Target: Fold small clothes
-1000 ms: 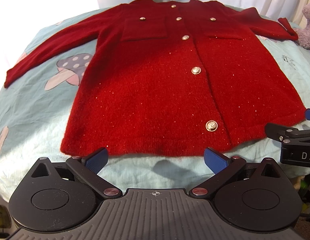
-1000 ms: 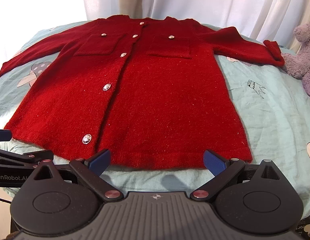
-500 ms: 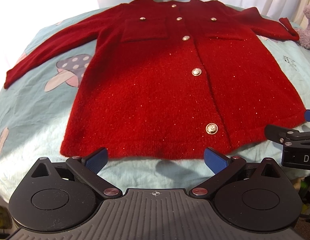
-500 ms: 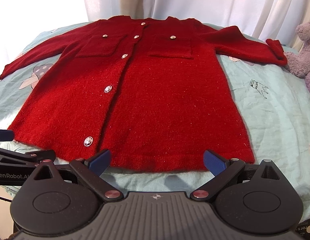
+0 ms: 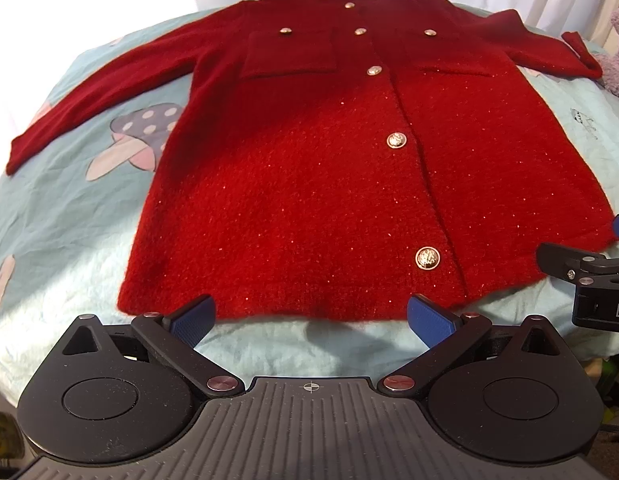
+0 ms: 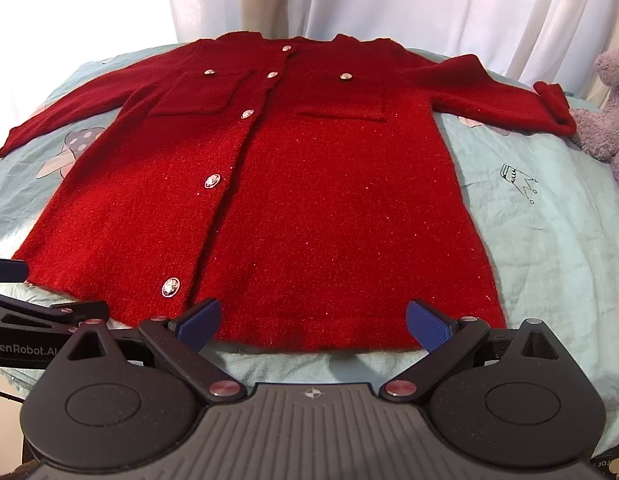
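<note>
A red knitted cardigan (image 5: 309, 184) with gold buttons lies flat and face up on the pale blue sheet (image 5: 69, 220), both sleeves spread out; it also shows in the right wrist view (image 6: 329, 220). My left gripper (image 5: 311, 320) is open and empty, just short of the left part of the hem. My right gripper (image 6: 313, 326) is open and empty, its blue pads (image 6: 199, 322) at the right part of the hem. Each gripper shows at the edge of the other's view.
A purple plush toy (image 6: 607, 104) sits at the far right by the right sleeve cuff. White curtains (image 6: 389, 0) hang behind the bed. The sheet has mushroom prints (image 5: 137, 140) under the left sleeve.
Both grippers have moved slightly forward toward the hem. The cardigan has not moved and both grippers stay open.
</note>
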`<act>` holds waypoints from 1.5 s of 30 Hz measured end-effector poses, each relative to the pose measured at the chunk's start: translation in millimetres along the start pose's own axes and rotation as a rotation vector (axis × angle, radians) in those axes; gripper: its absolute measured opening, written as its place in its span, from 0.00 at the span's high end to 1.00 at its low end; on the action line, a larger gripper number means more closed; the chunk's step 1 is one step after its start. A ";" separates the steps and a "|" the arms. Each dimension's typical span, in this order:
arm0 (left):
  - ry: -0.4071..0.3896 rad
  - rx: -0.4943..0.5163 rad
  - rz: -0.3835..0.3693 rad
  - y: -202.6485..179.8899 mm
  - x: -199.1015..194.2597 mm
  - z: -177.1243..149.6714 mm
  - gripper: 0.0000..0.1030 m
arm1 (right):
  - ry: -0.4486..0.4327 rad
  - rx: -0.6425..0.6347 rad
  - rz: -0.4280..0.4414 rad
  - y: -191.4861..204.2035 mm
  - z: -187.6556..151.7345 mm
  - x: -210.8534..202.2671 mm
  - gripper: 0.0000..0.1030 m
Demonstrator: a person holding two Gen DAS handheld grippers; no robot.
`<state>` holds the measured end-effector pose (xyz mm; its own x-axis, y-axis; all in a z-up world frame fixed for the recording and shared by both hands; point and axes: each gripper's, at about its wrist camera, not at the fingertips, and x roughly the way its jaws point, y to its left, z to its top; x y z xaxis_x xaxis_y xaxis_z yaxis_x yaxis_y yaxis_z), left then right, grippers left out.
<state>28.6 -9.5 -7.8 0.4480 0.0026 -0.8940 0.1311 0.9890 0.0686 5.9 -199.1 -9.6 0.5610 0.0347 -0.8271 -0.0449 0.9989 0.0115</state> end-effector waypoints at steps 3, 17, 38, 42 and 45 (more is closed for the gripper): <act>0.008 0.001 -0.005 -0.5 2.4 0.4 0.00 | 0.006 0.011 0.003 -2.9 -0.7 1.9 0.04; 0.001 -0.013 -0.019 2.1 3.0 17.2 0.00 | -0.104 0.038 0.063 -23.5 4.8 8.8 0.04; -0.146 -0.217 0.029 12.8 58.9 138.5 0.00 | -0.328 0.191 -0.533 -313.4 213.0 166.6 0.51; -0.120 -0.217 0.023 11.0 71.3 143.7 0.00 | -0.319 0.148 -0.509 -329.1 227.8 202.6 0.51; -0.112 -0.235 0.032 14.5 78.4 148.6 0.00 | -0.263 0.134 -0.567 -339.3 240.0 220.2 0.51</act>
<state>197.1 -17.0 -11.2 0.5457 0.0314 -0.8374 -0.0880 0.9959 -0.0201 343.0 -523.1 -60.7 0.6524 -0.5110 -0.5597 0.4130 0.8589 -0.3028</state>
